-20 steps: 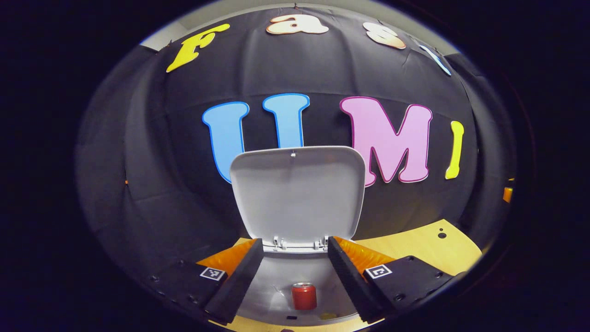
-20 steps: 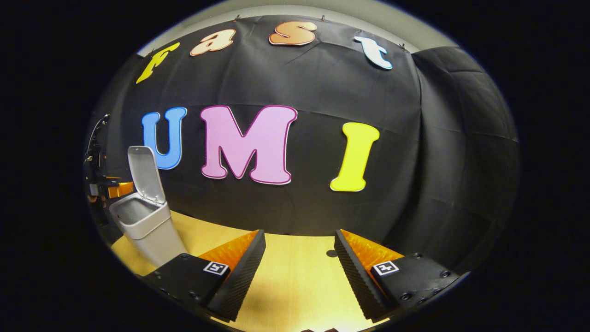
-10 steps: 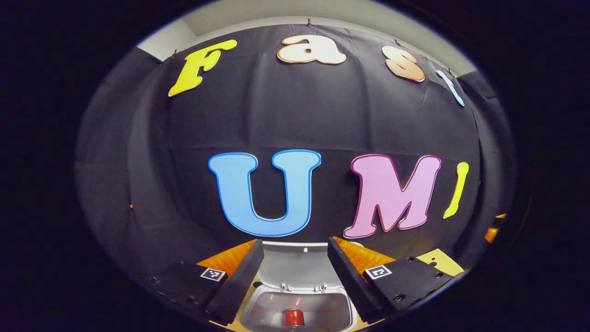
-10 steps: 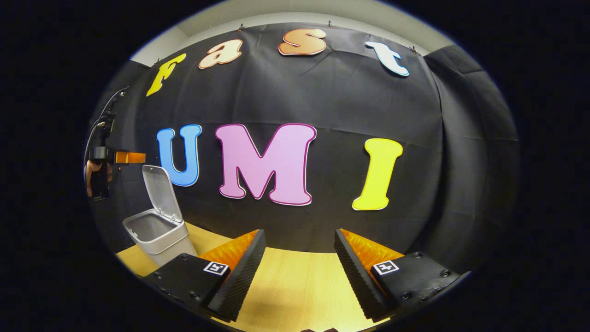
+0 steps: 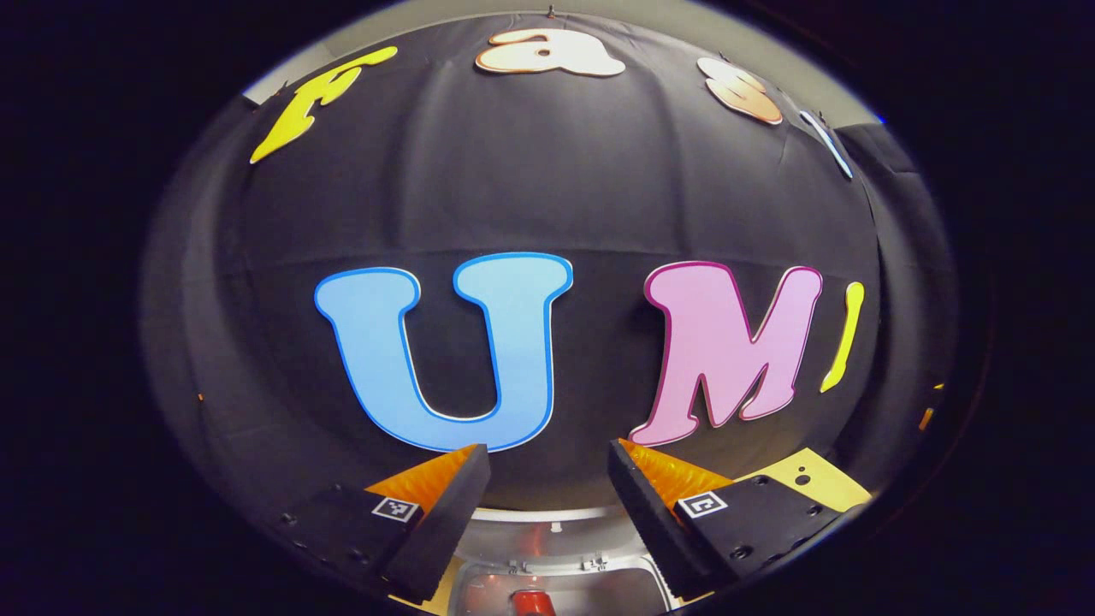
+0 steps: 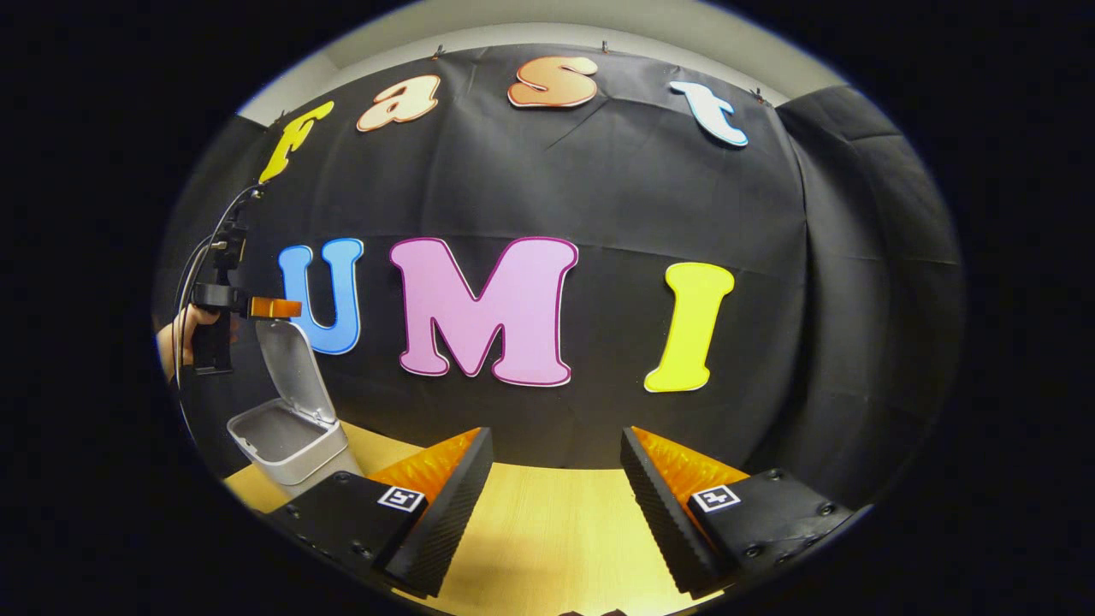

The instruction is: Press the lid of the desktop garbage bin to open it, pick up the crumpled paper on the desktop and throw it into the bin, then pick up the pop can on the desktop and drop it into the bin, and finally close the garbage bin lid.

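The left gripper view looks from high above the open bin (image 5: 556, 590), level toward the booth's back wall, which stands near, with the bin's mouth at its bottom edge between the left tool (image 5: 547, 513) fingers. The right gripper view sits lower over the table (image 6: 547, 530), facing the same wall from farther to the right. Both views share the wall, the table and the bin (image 6: 291, 441), which stands far left in the right gripper view under the left tool (image 6: 274, 306).

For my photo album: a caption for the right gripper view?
Open gripper above wooden table; other gripper atop the bin's raised lid.
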Tool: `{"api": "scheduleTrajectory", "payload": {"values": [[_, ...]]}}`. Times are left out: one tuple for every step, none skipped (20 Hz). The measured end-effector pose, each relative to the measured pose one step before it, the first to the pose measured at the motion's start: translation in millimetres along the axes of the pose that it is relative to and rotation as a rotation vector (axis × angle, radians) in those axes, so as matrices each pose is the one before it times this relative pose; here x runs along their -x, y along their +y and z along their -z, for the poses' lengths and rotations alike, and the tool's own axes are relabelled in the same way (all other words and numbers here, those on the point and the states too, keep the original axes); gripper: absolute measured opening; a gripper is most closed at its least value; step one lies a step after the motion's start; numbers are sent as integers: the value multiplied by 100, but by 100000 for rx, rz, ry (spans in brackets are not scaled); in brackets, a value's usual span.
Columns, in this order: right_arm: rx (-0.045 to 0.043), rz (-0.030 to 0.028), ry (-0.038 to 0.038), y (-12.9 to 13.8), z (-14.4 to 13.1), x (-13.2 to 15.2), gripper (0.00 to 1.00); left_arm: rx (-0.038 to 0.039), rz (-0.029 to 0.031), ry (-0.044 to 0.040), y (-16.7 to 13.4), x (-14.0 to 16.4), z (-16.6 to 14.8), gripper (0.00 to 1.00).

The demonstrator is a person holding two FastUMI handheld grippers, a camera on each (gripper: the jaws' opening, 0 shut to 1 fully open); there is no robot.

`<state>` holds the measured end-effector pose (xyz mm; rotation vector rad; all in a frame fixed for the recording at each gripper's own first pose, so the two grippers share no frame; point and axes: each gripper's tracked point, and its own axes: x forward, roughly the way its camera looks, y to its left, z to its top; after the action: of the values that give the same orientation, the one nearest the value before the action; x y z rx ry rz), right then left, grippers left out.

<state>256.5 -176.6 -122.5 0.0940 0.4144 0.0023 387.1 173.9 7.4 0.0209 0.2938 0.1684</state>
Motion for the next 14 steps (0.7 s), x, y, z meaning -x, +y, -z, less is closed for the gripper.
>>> {"api": "scheduleTrajectory", "payload": {"values": [[-421,-711,506,694,146,208,97,1333,422,2144,3,195,610,94],[-203,-122,726,544,139,261,96,1113,1083,1476,-149,547,388,95],[512,29,33,345,44,249,96,-634,774,910,97,617,231,96],[869,316,-384,174,-34,150,97,-855,829,1410,-97,711,535,97],[853,-98,-195,359,59,169,97,-800,383,999,-166,976,475,97],[514,-238,666,372,345,260,97,-409,228,738,-188,988,622,97],[-46,-206,927,391,234,183,97,127,-80,474,-153,1117,672,97],[-342,-73,272,304,175,253,97,684,-346,426,-55,1075,918,97],[-589,-125,292,343,157,232,97,1053,-644,771,-107,1125,1111,96],[-628,-142,270,382,137,147,97,805,-898,395,-90,1104,1409,97],[-402,-337,533,403,180,181,97,286,-780,696,-86,1069,1509,97],[-29,-107,528,428,251,167,97,-194,-619,-64,-39,925,1431,96],[210,-94,684,407,284,165,97,-260,-70,445,-208,662,1435,96],[851,38,391,331,306,109,97,484,-870,1471,-236,614,2239,96]]}}
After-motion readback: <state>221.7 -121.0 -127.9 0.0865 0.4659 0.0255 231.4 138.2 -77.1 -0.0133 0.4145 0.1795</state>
